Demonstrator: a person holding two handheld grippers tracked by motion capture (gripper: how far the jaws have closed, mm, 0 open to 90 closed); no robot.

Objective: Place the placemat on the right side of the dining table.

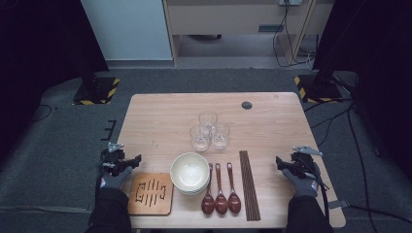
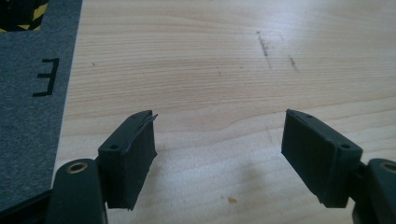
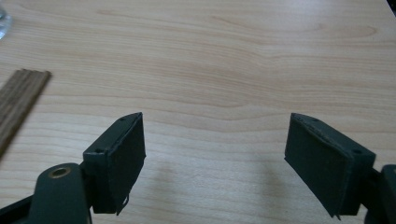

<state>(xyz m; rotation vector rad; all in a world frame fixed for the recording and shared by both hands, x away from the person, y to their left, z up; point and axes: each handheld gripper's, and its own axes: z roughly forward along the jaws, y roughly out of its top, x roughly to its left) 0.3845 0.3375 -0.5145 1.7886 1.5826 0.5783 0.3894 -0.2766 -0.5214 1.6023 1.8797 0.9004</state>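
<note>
On the wooden table stand three clear glasses in a cluster at the middle. In front of them sit stacked white bowls, three dark red spoons side by side, and a bundle of brown chopsticks. A wooden trivet lies at the front left. My left gripper hovers at the table's left edge, open, with bare wood between its jaws. My right gripper hangs near the right edge, open over bare wood, with the chopstick ends off to its left.
A dark round hole marks the table's far side. Grey carpet surrounds the table, with black stands on yellow-striped bases at the far corners and cables on the right. A rim of glass shows in the right gripper view.
</note>
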